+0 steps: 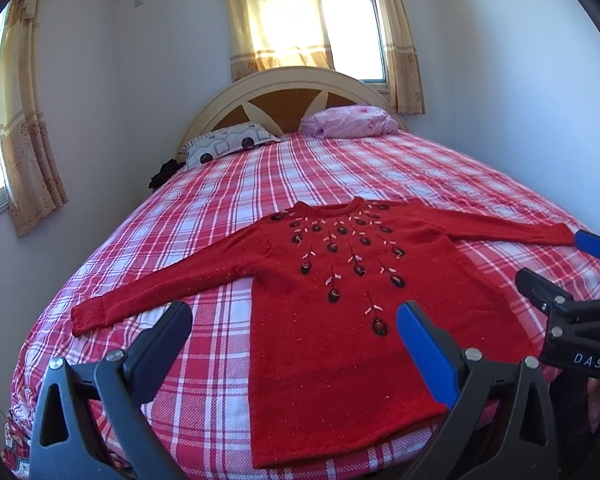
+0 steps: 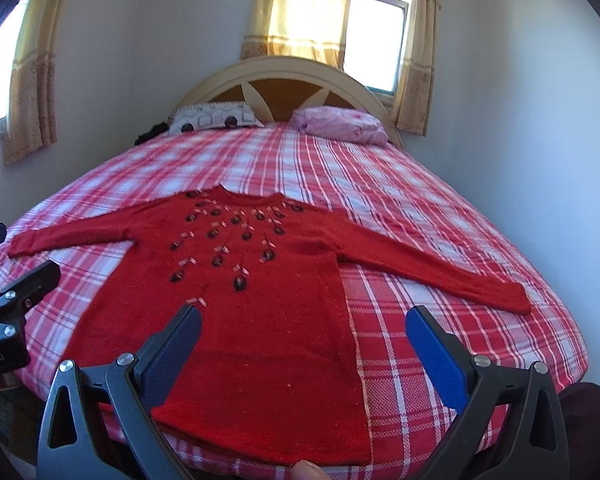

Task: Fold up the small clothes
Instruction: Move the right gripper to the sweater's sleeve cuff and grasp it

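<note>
A small red knit sweater (image 1: 340,312) (image 2: 260,320) with dark embroidered flowers lies flat and face up on the plaid bed, both sleeves spread out to the sides and the hem toward me. My left gripper (image 1: 294,326) hovers open above the hem's left part, with nothing between its fingers. My right gripper (image 2: 304,332) is open too, held over the hem's right part and empty. In the left wrist view the right gripper (image 1: 560,268) shows at the right edge; in the right wrist view the left gripper (image 2: 16,256) shows at the left edge.
The bed (image 1: 204,216) has a red, pink and white plaid cover. A patterned white pillow (image 1: 228,144) and a pink pillow (image 1: 352,120) lie by the cream headboard (image 1: 284,84). Walls close in on both sides, with curtained windows. A fingertip (image 2: 306,470) shows at the bottom edge.
</note>
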